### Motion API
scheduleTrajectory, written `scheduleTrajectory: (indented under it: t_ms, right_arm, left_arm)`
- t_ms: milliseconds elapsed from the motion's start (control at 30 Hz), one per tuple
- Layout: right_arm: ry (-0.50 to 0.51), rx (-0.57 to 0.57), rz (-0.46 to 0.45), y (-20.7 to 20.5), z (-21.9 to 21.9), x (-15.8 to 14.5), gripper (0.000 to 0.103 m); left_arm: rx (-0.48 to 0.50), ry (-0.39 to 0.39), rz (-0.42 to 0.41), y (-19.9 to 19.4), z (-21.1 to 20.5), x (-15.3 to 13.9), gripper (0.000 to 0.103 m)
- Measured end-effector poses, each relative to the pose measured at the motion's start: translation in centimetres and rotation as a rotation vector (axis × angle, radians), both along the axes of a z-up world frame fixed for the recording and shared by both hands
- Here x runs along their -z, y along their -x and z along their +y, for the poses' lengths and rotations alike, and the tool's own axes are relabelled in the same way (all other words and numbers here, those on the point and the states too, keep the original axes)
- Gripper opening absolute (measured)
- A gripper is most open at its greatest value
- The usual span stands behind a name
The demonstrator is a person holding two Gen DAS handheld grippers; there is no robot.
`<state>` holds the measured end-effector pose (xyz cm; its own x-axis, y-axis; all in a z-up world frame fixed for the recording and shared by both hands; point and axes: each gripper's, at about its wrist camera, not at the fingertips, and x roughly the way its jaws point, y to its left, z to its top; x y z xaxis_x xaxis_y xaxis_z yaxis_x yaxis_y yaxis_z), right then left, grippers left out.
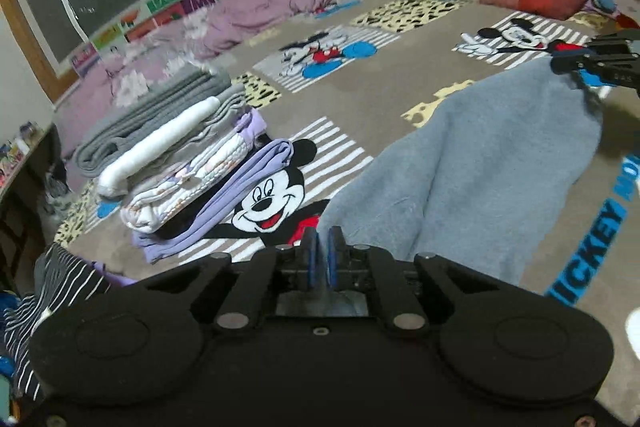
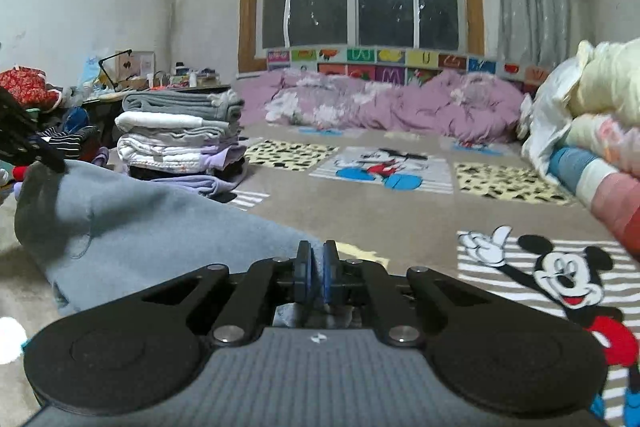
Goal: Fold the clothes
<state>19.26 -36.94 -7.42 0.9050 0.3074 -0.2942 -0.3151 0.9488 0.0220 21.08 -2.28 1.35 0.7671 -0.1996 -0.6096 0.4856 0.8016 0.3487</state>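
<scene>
Your left gripper [image 1: 322, 247] and right gripper [image 2: 316, 267] each pinch an edge of the soft grey-blue fleece garment [image 1: 480, 163] between narrow, closed fingers. The garment drapes over the brown Mickey Mouse bedspread [image 1: 360, 99]. A stack of folded grey, white and lilac clothes [image 1: 172, 155] sits beside it.
</scene>
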Motion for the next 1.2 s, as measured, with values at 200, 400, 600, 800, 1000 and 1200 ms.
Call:
scheduleTrajectory:
  t_ms: [200,400,600,800,1000,1200]
  right_arm:
    - [-0.008,-0.017,-0.076,4.1,-0.2,-0.7,0.007]
    - [0.022,-0.062,-0.129,8.2,0.2,-0.6,0.007]
    - [0.076,-0.084,-0.134,11.9,1.0,-0.3,0.007]
    - [0.129,-0.116,-0.130,15.1,2.1,0.1,0.007]
    - [0.220,-0.160,-0.108,17.3,3.6,0.4,0.007]
    - [0.331,-0.200,-0.064,19.0,5.3,1.6,0.007]
  left_arm:
    - [-0.007,-0.018,-0.082,6.3,0.8,0.5,0.004]
    - [-0.013,-0.017,-0.085,10.6,1.9,2.1,0.004]
    - [-0.032,-0.006,-0.075,12.9,2.5,3.8,0.004]
    - [-0.047,-0.003,-0.065,15.2,3.0,5.4,0.004]
    - [-0.063,0.005,-0.049,16.9,3.6,6.8,0.004]
    - [-0.047,-0.005,-0.020,18.3,3.8,8.3,0.000]
